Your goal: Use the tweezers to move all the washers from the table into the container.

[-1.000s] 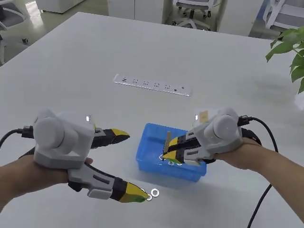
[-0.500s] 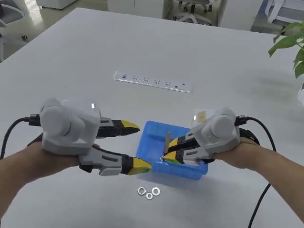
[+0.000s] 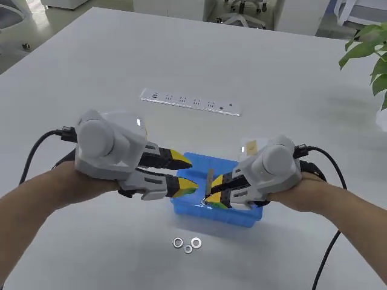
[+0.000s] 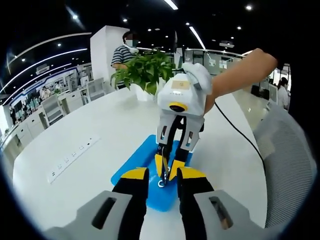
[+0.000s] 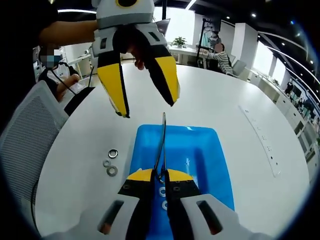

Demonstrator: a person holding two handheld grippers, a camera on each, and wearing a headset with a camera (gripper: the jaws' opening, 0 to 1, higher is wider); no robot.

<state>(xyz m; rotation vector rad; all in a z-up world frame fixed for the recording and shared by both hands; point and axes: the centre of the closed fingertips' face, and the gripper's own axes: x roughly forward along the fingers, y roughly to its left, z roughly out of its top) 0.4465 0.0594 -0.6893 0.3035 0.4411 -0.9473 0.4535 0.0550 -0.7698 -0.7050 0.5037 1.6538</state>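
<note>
The blue container [image 3: 237,217] sits on the white table [image 3: 254,78]. My right gripper [image 3: 213,197] hovers over it, shut on the thin metal tweezers [image 3: 210,177], which stick out forward from its jaws [image 5: 163,135]. Two washers [image 5: 163,191] lie inside the container [image 5: 200,150], close under the right gripper [image 5: 160,176]. Three washers [image 3: 187,244] rest on the table in front of the container, also seen in the right gripper view [image 5: 111,163]. My left gripper [image 3: 186,173] hangs open at the container's left edge, tips facing the right gripper [image 4: 177,110]. Between the left gripper's [image 4: 162,175] fingers I see the tweezers [image 4: 163,170] and the container [image 4: 142,162].
A white power strip [image 3: 190,101] lies on the table beyond the container. A potted plant [image 3: 369,54] stands at the far right edge. Cables run from both grippers. Office chairs stand past the table's far end, and people sit at desks in the background.
My left gripper has risen from beside the three washers and moved right to the container's left edge, facing the right gripper. The right gripper with the tweezers has barely moved.
</note>
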